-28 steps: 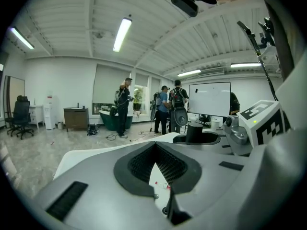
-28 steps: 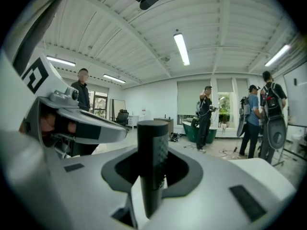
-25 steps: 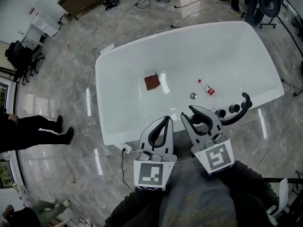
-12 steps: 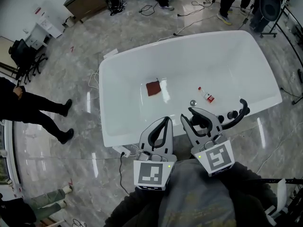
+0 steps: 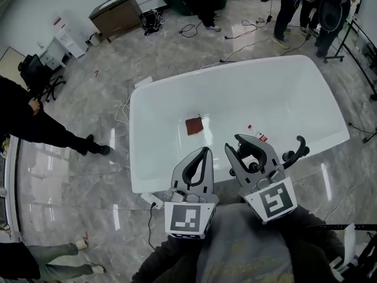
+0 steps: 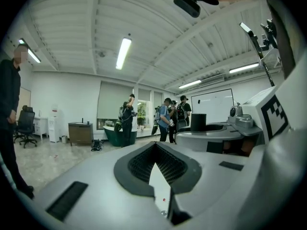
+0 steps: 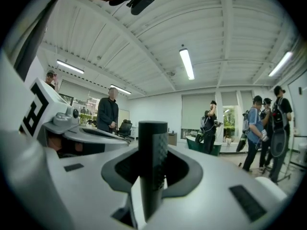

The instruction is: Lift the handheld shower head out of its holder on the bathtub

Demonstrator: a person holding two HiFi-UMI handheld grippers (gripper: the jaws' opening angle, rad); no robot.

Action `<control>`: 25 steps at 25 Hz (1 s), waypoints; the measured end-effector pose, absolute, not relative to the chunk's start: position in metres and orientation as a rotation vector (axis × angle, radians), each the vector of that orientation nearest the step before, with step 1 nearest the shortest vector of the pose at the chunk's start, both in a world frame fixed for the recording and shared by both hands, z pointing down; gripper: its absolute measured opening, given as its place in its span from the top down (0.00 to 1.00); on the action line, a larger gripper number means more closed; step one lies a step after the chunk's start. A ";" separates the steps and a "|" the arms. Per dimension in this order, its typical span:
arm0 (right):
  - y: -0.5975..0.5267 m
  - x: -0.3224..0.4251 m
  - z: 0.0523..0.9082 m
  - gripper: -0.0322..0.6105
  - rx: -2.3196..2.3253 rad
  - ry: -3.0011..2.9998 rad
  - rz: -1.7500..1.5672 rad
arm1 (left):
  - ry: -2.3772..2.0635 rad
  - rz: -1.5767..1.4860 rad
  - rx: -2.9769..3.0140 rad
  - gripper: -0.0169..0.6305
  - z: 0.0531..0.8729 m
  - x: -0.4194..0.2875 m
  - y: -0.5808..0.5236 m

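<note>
Now, brown cloth (image 5: 194,125) and bottle (image 5: 257,135) in bathtub (image 5: 154,152); right fingers (image 5: 266,153) tight around shower head (image 7: 152,162), left fingers (image 5: 189,168) together, empty.

The bathtub (image 5: 154,128) lies mostly open inside, with only a brown cloth (image 5: 194,125) and a small bottle (image 5: 257,135) on its floor. Black knobs (image 5: 288,155) crowd its near right rim. A person (image 5: 29,119) stands left, others (image 5: 291,5) far right.

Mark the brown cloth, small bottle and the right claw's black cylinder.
brown cloth (image 5: 194,125), head view, middle
small bottle (image 5: 257,135), head view, body
black cylinder (image 7: 152,157), right gripper view, upper shaft
</note>
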State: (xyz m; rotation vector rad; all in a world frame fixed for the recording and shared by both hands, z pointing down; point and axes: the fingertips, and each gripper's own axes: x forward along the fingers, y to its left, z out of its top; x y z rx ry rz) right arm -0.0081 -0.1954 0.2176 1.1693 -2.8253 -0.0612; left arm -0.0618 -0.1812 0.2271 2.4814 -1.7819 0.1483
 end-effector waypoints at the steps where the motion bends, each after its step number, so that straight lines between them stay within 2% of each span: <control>1: -0.192 -0.008 0.212 0.78 1.172 -2.833 -0.073 | -1.789 0.138 2.487 0.97 0.224 -0.064 -0.179; 18: -0.153 -0.019 0.124 0.78 1.186 -2.975 -0.249 | -1.844 0.056 2.554 0.97 0.190 -0.085 -0.168; 25: -0.158 -0.023 0.150 0.78 1.200 -2.926 -0.148 | -1.836 0.122 2.517 0.97 0.194 -0.091 -0.166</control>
